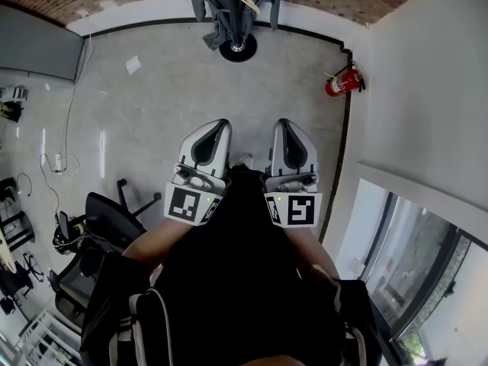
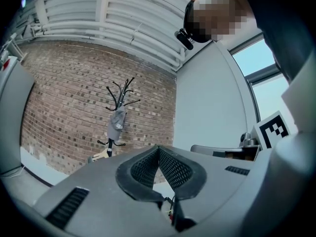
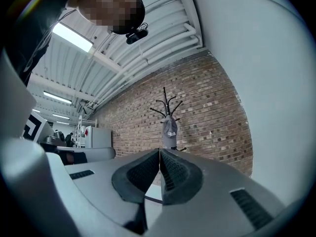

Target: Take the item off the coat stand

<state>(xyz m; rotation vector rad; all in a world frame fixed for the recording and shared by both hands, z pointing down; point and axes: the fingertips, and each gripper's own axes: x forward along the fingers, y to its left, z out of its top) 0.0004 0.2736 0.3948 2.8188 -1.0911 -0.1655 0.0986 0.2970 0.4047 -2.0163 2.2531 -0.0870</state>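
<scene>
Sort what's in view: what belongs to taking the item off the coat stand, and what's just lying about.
For the job: coat stand; grey cap hanging on it; left gripper and right gripper, both shut and empty.

Lying about: fire extinguisher; office chair; paper scrap on the floor.

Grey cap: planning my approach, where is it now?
The grey cap hangs on the coat stand by the brick wall: left of centre in the left gripper view, near centre in the right gripper view.
</scene>
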